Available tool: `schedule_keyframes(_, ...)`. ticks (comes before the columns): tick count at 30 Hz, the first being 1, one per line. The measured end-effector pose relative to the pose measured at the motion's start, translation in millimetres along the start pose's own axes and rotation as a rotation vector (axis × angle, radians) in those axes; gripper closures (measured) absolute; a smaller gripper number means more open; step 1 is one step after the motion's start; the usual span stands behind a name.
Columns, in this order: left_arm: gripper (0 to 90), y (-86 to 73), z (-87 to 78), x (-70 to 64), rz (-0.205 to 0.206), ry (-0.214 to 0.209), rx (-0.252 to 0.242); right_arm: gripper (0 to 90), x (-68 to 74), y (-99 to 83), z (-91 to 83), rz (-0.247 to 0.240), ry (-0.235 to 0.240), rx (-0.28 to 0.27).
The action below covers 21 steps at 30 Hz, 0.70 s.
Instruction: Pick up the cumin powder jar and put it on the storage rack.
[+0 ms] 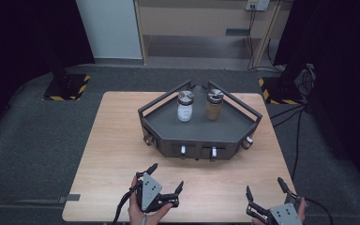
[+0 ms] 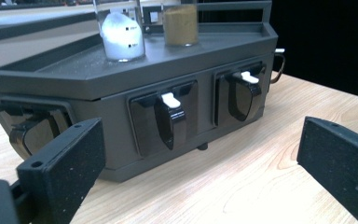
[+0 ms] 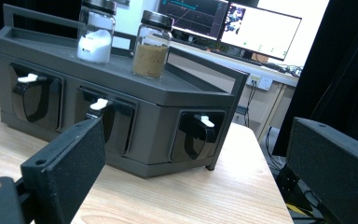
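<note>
Jar lids (image 2: pixel 116 2) cropped (left gripper view)

Legible markings: none.
Clear glass jar of white powder (image 2: pixel 120 35): two small dark label marks on its side, too small to read in the left gripper view. Two lit monitor screens (image 3: pixel 242 25) behind the dark grey angular rack (image 3: pixel 177 93): coloured lines and specks in the right gripper view, blurred, no characters readable. Black-and-yellow striped floor plates (image 1: pixel 68 86): hazard striping only, no wording. White wall socket plate (image 3: pixel 264 83): blank.
</note>
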State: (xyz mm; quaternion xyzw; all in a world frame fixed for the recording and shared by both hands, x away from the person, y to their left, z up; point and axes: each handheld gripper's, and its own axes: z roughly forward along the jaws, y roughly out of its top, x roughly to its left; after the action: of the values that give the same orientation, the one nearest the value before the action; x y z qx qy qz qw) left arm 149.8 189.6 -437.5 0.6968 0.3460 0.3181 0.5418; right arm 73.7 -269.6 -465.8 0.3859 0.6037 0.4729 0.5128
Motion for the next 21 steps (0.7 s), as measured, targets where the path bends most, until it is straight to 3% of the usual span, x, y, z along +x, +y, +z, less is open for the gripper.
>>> schedule_keyframes(3,1.0,1.8,1.3,-0.9,-0.001,0.016,0.024,4.8,0.0,0.7,0.8,-0.008,0.0,0.012)
schedule_keyframes(6,1.6,6.6,4.1,-1.4,-0.009,0.046,0.08,4.7,2.4,2.6,1.9,-0.028,-0.007,0.042)
schedule_keyframes(12,2.3,15.7,14.3,7.1,-0.079,0.063,0.223,4.6,6.1,5.0,5.6,-0.042,-0.036,0.104)
schedule_keyframes(15,2.7,19.5,19.0,12.1,-0.12,0.061,0.281,4.6,5.3,7.4,10.0,-0.001,-0.034,0.175)
schedule_keyframes(21,3.5,22.6,22.2,12.6,-0.129,0.072,0.319,4.7,-2.9,10.4,16.7,0.124,-0.026,0.271)
